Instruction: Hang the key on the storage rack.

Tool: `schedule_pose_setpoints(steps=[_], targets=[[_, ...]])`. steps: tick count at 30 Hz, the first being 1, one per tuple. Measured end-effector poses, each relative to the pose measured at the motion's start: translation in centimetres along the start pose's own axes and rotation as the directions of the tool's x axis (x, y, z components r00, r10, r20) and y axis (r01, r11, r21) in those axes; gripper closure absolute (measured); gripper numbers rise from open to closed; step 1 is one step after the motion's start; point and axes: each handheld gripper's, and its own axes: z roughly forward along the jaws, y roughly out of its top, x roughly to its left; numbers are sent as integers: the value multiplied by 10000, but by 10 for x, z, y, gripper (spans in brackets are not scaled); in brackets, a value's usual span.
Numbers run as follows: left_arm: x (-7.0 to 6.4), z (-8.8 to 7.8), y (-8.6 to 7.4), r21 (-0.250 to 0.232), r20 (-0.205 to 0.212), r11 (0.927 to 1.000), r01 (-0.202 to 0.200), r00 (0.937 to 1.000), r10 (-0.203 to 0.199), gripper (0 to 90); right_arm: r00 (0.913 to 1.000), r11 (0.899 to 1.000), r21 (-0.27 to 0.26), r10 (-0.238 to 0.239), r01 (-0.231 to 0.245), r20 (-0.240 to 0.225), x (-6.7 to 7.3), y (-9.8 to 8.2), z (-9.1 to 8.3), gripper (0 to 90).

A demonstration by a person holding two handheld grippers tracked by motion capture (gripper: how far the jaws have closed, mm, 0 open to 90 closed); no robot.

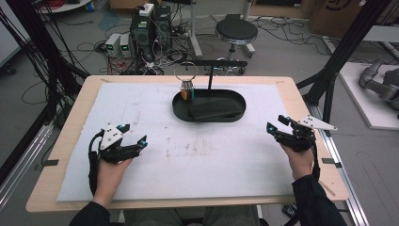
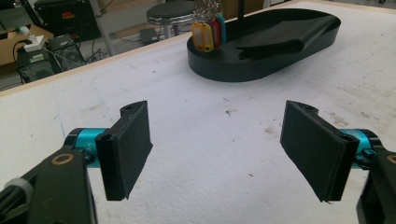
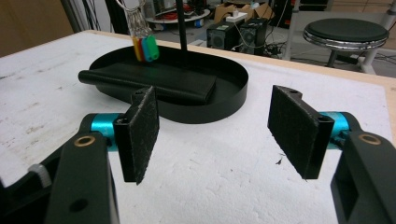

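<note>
A black oval tray [image 1: 237, 116] stands at the middle back of the white mat, also seen as the tray [image 2: 219, 72] and the tray [image 3: 233, 98]. A black wallet [image 1: 214, 109] lies flat in it, wallet [image 3: 154, 81]. A key ring with coloured tags [image 1: 187, 92] hangs from a black stand [image 1: 210, 75] over the tray's left end; the tags [image 2: 208, 35] and the tags [image 3: 144, 48] show in both gripper views. My left gripper [image 1: 133, 135] rests open at the front left. My right gripper [image 1: 276, 123] is open at the front right. Nothing lies between either pair of jaws.
The white mat [image 1: 188, 155] covers most of the wooden table [image 1: 70, 127]. Beyond the far edge stand a round stool [image 1: 236, 32], computer boxes [image 1: 150, 26] and loose cables on the floor. Black frame posts rise at both sides.
</note>
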Motion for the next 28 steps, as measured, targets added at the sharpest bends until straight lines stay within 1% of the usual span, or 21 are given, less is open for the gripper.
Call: schedule_pose_setpoints(steps=[9,11,22,28], targets=[[1,0,-1,25,-96,10000,1,10000,0,244,10000,10000,39,-20,20,-20,0,0,0,341],[1,1,0,25,-86,10000,-16,10000,16,244,10000,10000,14,-71,71,-27,0,0,0,341],[2,2,1,18,-83,10000,-49,10000,49,244,10000,10000,67,-35,35,-17,0,-1,-3,337],[3,3,3,-104,-48,9999,-33,10000,32,244,10000,9998,193,-22,23,-7,-1,-2,-3,326]])
